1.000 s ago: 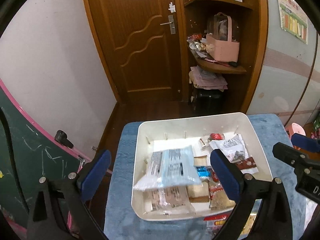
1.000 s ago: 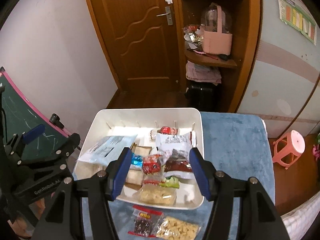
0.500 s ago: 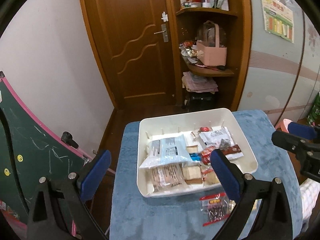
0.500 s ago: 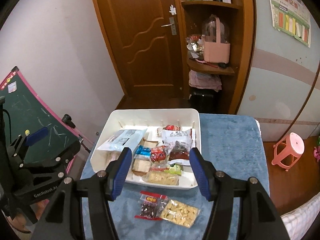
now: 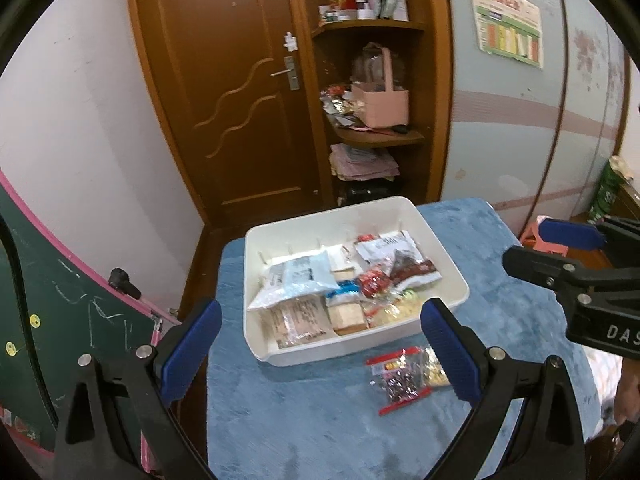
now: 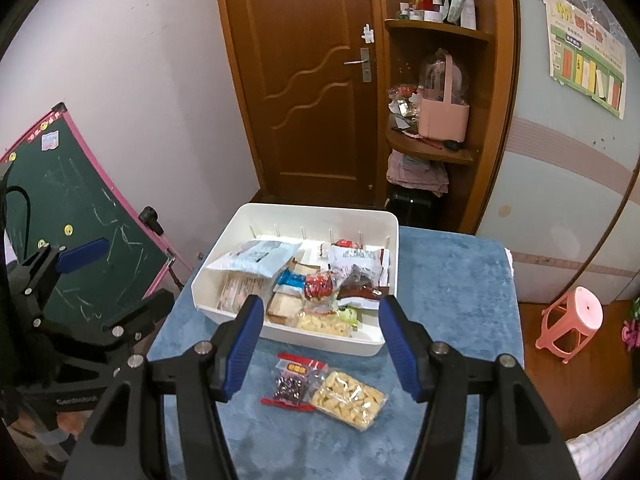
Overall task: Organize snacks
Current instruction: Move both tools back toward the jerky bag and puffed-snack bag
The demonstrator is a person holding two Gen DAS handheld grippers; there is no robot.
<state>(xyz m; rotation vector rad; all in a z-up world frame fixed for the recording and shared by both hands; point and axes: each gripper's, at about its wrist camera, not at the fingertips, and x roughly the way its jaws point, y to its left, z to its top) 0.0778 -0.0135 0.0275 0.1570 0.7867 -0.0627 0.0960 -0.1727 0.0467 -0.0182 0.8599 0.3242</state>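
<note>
Both of your grippers hang above the blue-covered counter [image 6: 452, 280], jaws apart and gripping nothing: the left gripper [image 5: 320, 344] frames the lower middle of its view, the right gripper [image 6: 322, 344] the lower middle of its own. A white bin [image 6: 390, 248] sits at the centre of each frame, already crowded with snack packets, which suggests it is the collecting place. Two packets lie outside it, just below its near wall: a red-edged bag of dark pieces [image 6: 291, 384] and, touching it, a clear bag of pale pieces [image 6: 350, 400], likely next to go in.
</note>
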